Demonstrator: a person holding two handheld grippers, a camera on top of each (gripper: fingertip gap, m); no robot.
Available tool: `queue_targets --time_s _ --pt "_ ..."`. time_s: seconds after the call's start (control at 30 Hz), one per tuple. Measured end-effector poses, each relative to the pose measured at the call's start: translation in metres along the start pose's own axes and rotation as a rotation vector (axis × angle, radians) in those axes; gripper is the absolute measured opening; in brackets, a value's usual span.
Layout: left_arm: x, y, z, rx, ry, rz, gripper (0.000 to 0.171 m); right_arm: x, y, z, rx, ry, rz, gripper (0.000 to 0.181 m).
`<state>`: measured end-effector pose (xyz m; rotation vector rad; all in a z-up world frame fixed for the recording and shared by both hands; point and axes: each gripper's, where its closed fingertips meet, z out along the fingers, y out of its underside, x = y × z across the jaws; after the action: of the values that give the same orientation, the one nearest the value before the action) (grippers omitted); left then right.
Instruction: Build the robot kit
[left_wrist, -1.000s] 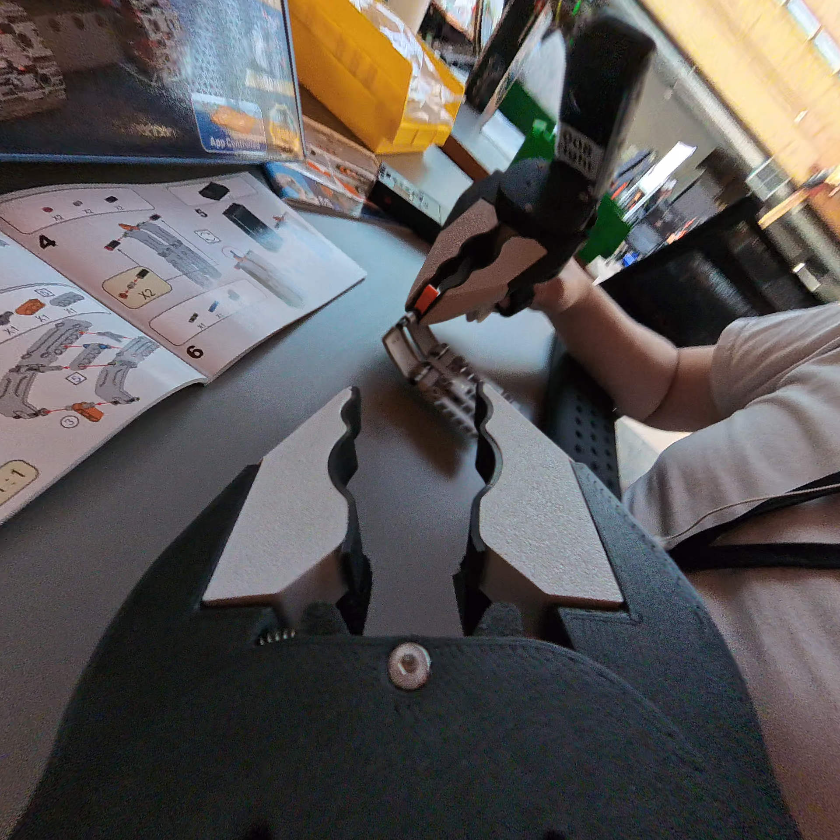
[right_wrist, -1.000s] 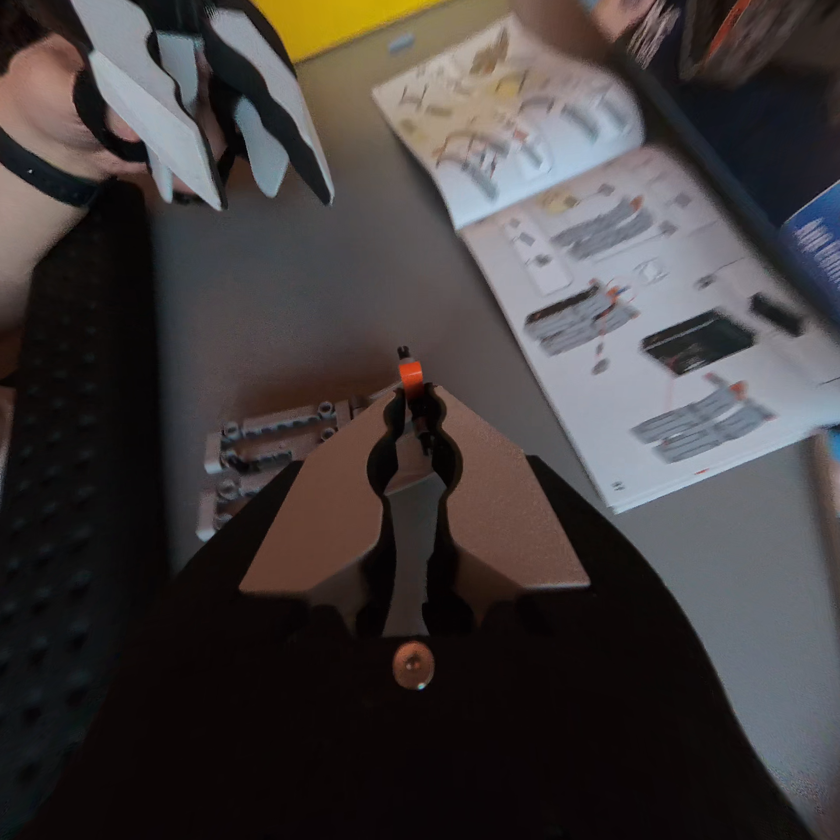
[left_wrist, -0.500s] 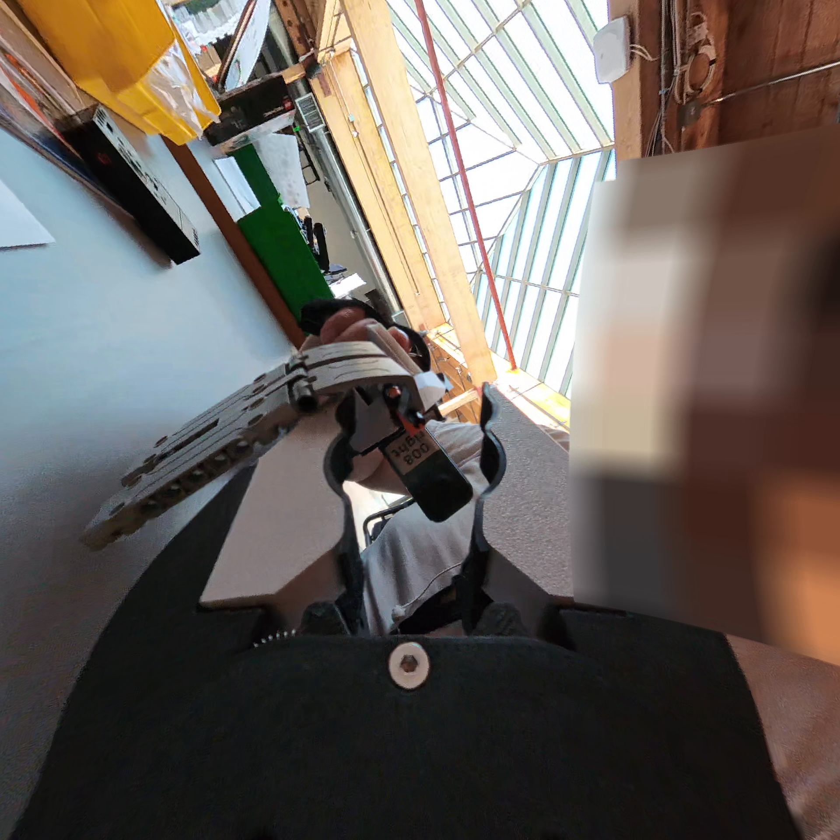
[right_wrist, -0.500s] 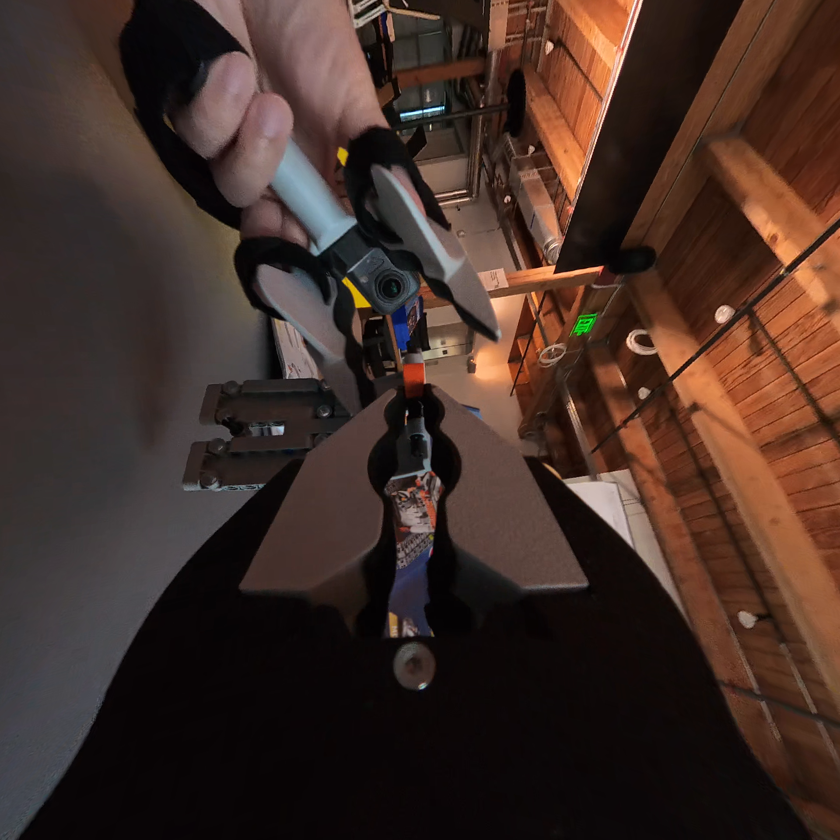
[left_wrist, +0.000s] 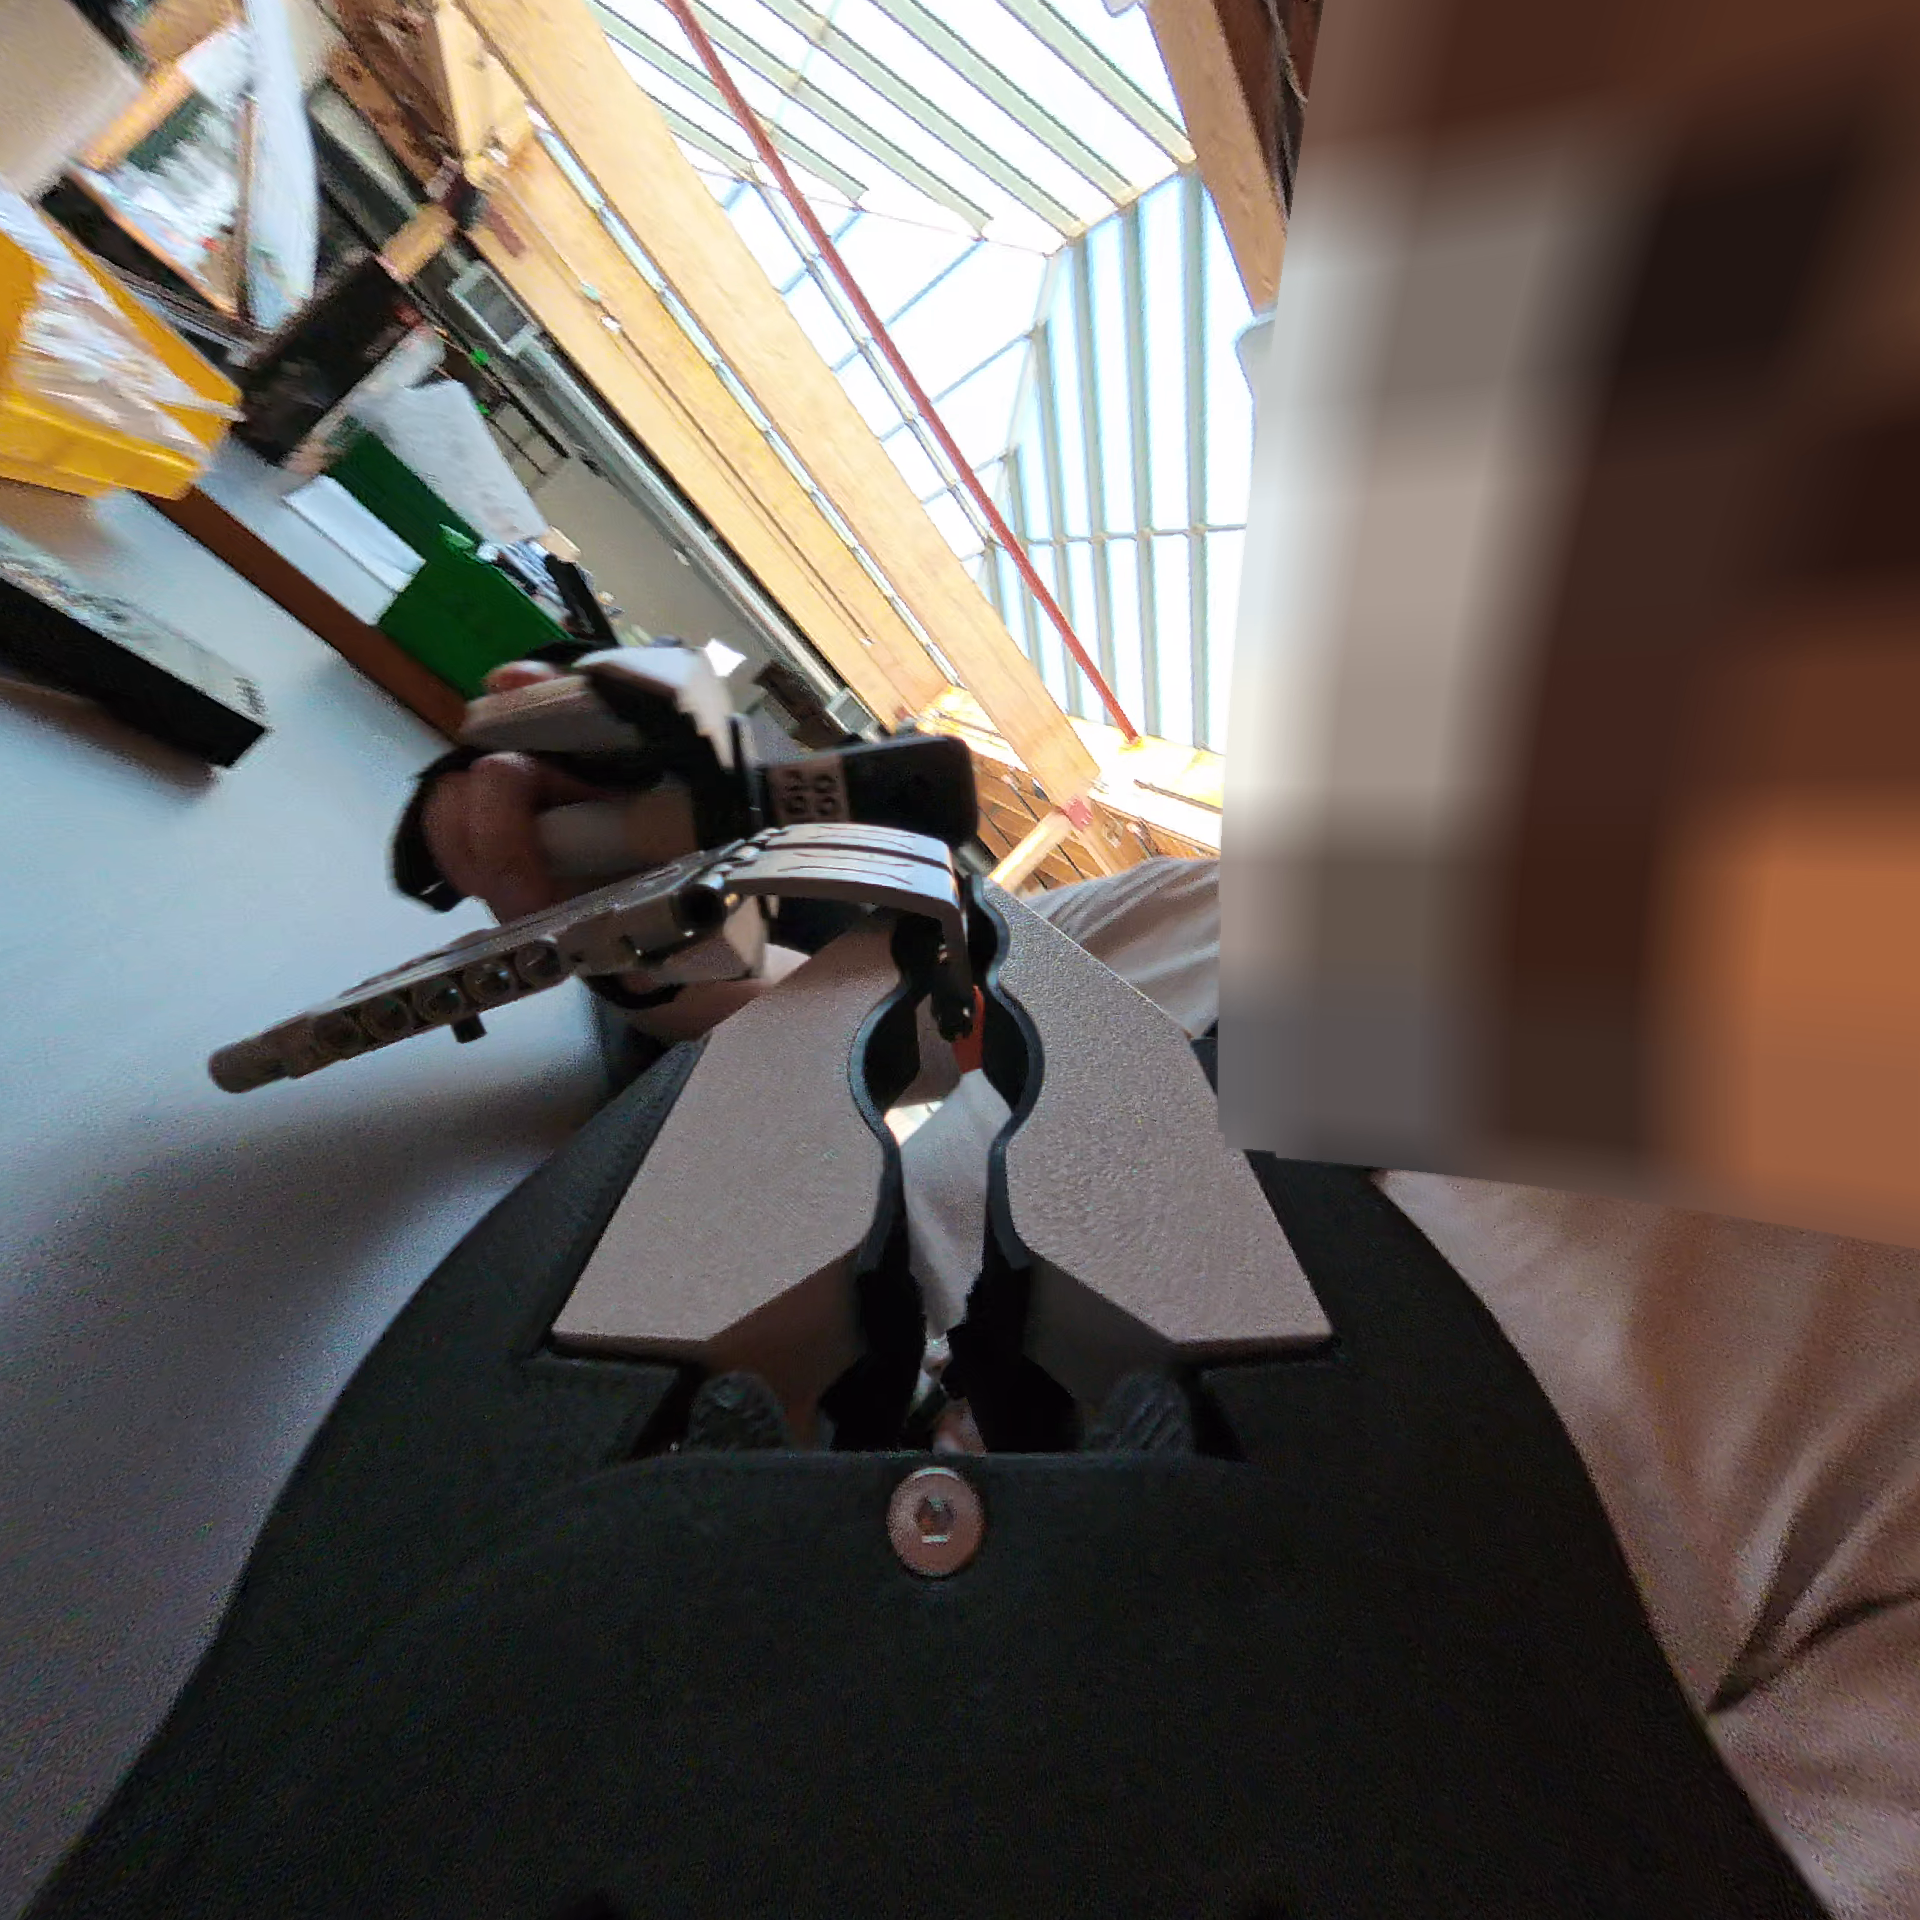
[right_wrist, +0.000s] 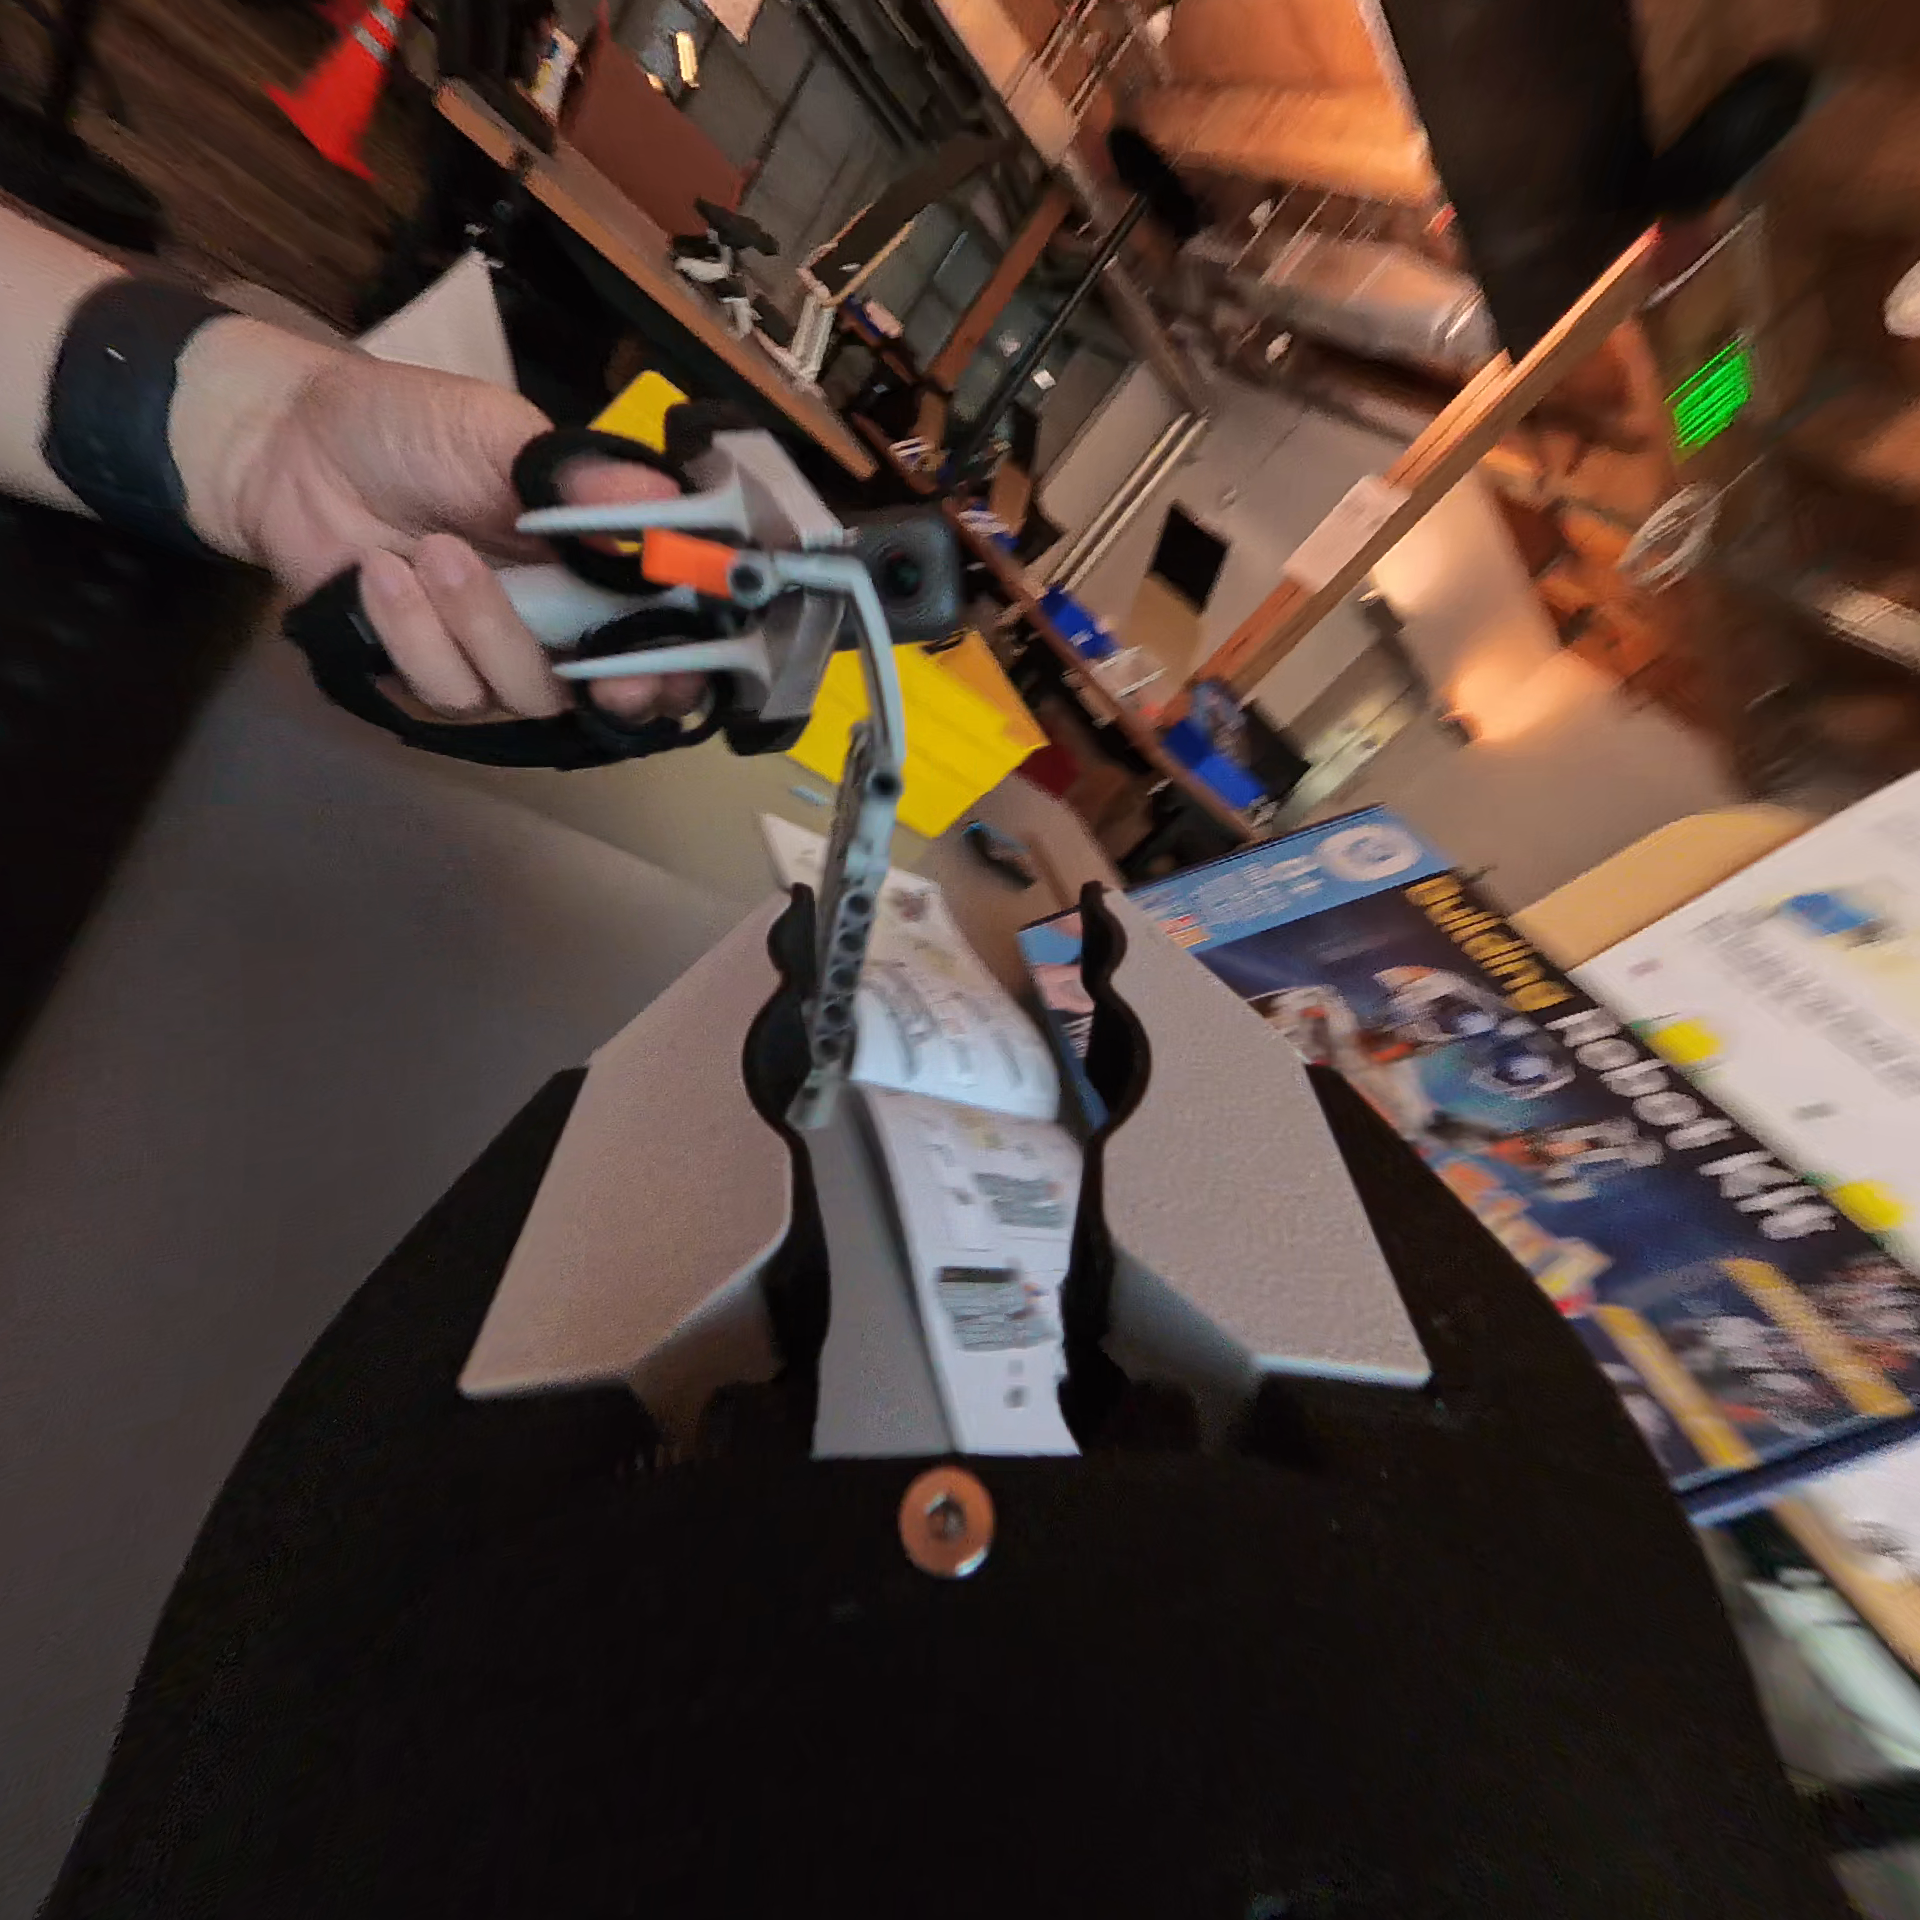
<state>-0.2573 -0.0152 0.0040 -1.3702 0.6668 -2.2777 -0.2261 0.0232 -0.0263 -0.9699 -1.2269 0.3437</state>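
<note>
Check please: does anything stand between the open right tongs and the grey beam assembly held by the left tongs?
Nothing visible does. The grey beam assembly hangs from the left tongs, its free end between the fingers of the open right tongs, close to one; contact cannot be told.

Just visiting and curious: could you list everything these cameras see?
assembly: one, grey, held in the air
pin: one, orange, on the assembly's top end
booklet: one, white, open on the table
box: one, blue, right of booklet
bin: one, yellow, far table side
table: one, grey
cone: one, orange, far background
left hand-held gripper: grey-black, shut on assembly
right hand-held gripper: grey-black, open around assembly's lower end
hand: one, holding left hand-held gripper
</note>
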Motion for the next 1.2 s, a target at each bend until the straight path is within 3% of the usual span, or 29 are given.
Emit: queue_targets --time_s 0.1,0.17,0.23,0.27,0.33,0.43,0.57,0.73,0.87,1.1,1.2 --pt "0.016 0.013 0.017 -0.084 0.099 0.058 0.002 -0.024 0.013 0.011 -0.035 -0.146 0.185 0.048" --pt "0.027 0.022 0.024 -0.139 0.167 0.077 0.002 -0.027 0.021 0.014 -0.073 -0.167 0.259 0.023" --pt "0.026 0.019 0.023 -0.114 0.158 0.087 0.002 -0.022 0.020 0.012 -0.069 -0.168 0.302 0.022" --pt "0.019 0.013 0.019 -0.083 0.121 0.070 0.023 -0.017 0.022 0.011 -0.082 -0.159 0.317 0.019" --pt "-0.005 -0.002 0.004 -0.031 -0.037 0.031 0.063 0.000 0.037 0.008 -0.157 -0.075 0.324 0.016" --pt "-0.022 -0.020 -0.024 0.010 -0.275 0.194 0.073 0.025 0.059 -0.002 -0.278 0.047 0.225 0.015" --pt "-0.062 -0.026 -0.060 -0.088 -0.725 0.459 0.094 0.043 0.071 -0.009 -0.390 0.144 0.013 0.015" --pt "-0.058 -0.022 -0.027 -0.040 -0.652 0.463 0.080 0.034 0.078 -0.003 -0.483 0.154 -0.207 0.015" --pt "-0.075 -0.016 -0.027 -0.165 -0.822 0.604 0.064 0.025 0.077 0.003 -0.491 0.136 -0.246 0.015" --pt "-0.076 -0.016 -0.026 -0.187 -0.886 0.698 0.063 0.026 0.075 0.004 -0.467 0.151 -0.240 0.016" --pt "-0.063 -0.022 -0.015 -0.103 -0.820 0.712 0.066 0.028 0.068 0.004 -0.400 0.173 -0.204 0.016"
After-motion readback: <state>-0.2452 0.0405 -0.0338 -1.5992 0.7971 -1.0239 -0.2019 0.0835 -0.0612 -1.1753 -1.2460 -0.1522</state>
